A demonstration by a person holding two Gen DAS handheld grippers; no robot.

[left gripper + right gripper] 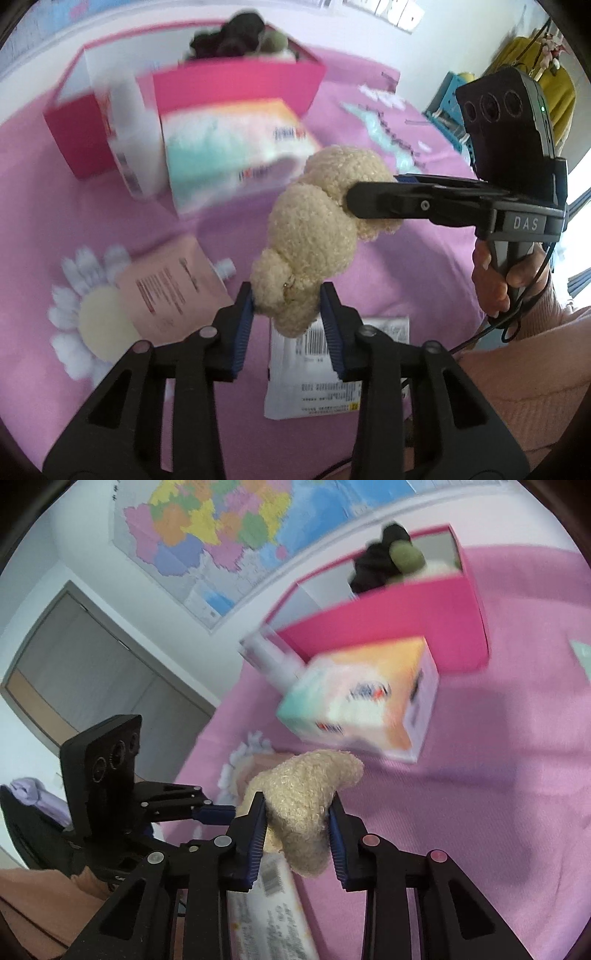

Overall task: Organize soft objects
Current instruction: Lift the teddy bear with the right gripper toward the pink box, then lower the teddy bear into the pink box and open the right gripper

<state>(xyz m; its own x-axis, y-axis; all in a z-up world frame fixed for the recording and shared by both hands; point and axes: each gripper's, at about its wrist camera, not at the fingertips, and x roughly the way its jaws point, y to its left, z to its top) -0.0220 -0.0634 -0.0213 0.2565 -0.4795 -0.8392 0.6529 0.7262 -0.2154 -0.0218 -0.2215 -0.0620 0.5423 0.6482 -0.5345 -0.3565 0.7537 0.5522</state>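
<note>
Cream, curly fleece is what both tongs have hold of: a plush toy (314, 236) hangs in the air above the pink bedspread (399, 266), clear of everything lying on it. The left tongs (286, 314) pinch its nearer, lower lobe, blue pads pressed into the pile on either side. From them the toy's long axis runs up and away toward about 1 o'clock, where the right tongs (364, 203) reach in from 3 o'clock and close on the far end. In the right wrist view those right tongs (297, 829) are likewise narrowed onto fleece, squeezing it between the pads.

Below the toy lie a white labelled packet (332, 373), a pink pouch (170, 291) and a daisy-shaped cushion (92, 314). Further off at 11 o'clock sits a pastel tissue pack (236, 147), and beyond it the pink box (236, 86) with dark soft things already inside. I'd guess the toy is bound there; the left tongs are nearer me, the right nearer the box.
</note>
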